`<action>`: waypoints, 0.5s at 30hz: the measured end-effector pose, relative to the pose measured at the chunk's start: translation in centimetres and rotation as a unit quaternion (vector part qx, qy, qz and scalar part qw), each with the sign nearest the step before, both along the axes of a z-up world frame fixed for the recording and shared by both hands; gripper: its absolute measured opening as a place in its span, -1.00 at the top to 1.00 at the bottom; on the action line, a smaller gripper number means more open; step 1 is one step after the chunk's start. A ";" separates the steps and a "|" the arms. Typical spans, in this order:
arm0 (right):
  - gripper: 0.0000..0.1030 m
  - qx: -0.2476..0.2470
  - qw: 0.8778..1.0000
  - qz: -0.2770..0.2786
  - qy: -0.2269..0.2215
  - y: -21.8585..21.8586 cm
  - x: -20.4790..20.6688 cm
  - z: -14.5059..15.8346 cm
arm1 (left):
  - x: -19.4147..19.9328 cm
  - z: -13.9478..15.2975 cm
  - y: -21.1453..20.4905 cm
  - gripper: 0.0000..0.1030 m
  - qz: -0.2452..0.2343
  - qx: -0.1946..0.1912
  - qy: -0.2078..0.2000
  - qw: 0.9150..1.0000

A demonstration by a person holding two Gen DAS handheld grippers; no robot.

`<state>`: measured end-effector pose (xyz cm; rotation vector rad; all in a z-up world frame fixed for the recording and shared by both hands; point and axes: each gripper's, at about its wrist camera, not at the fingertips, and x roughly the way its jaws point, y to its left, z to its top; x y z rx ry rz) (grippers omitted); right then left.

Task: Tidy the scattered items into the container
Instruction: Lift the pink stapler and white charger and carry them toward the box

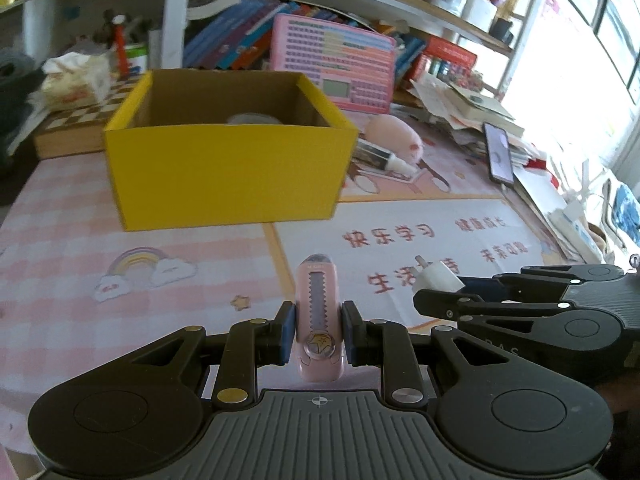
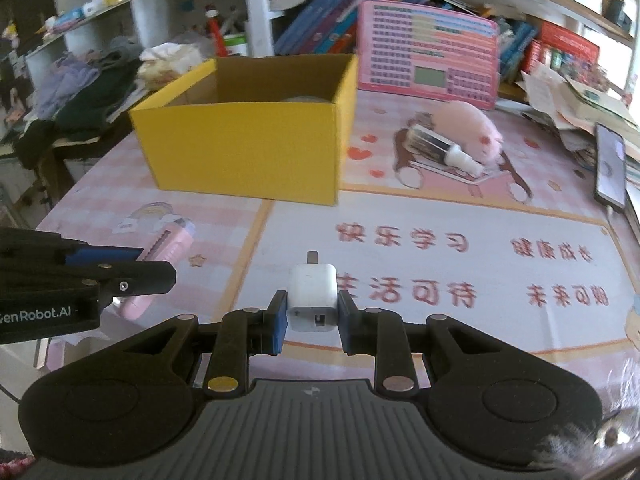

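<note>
A light, stiff pink cutter [image 1: 319, 322] is clamped mid-body in the left claw [image 1: 319, 330] and a hard, smooth white charger [image 2: 312, 298] by its flat sides in the right claw [image 2: 312, 318], the yellow box [image 1: 228, 164] lying at eleven o'clock.

Box's [image 1: 224, 168] contents mostly hidden
</note>
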<state>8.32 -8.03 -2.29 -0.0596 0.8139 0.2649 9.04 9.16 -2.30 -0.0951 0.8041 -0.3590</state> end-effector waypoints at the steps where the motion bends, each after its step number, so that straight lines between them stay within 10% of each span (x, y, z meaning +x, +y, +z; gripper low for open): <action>1: 0.54 -0.001 1.000 0.007 0.000 0.5 0.1 0.0 | -0.1 0.0 0.4 0.55 0.005 -0.001 0.000 1.000; 15: 0.54 -0.010 0.997 0.071 -0.008 5.8 1.0 0.0 | -0.6 0.0 5.2 0.55 0.061 -0.015 -0.006 0.998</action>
